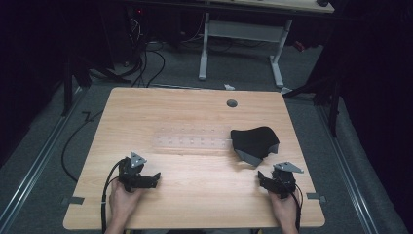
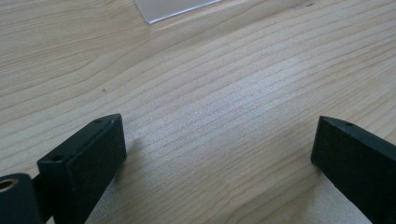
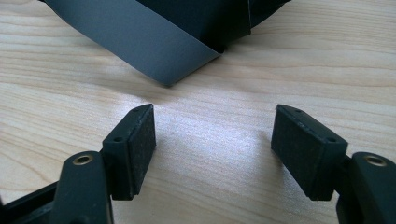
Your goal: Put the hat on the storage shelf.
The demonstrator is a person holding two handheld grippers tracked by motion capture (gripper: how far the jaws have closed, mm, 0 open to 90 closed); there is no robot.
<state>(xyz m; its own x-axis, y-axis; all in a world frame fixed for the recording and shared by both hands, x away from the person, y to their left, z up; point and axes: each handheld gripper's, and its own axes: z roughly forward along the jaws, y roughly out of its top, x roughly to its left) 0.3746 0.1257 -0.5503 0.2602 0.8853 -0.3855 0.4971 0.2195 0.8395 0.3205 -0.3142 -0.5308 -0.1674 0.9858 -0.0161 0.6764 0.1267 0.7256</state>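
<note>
We see folded cloth (image 3: pixel 154 42) just ahead of right fingers (image 3: pixel 133 149) | clear tray (image 2: pixel 173 8) well beyond left fingers (image 2: pixel 86 158)

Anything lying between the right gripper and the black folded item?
Nothing: bare wood separates the right gripper from the black folded item in the right gripper view.

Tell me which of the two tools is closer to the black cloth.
The right tool. The black cloth lies just beyond its open jaws, grey flap toward it; the left tool sits across the table, below the clear plastic sheet.
</note>
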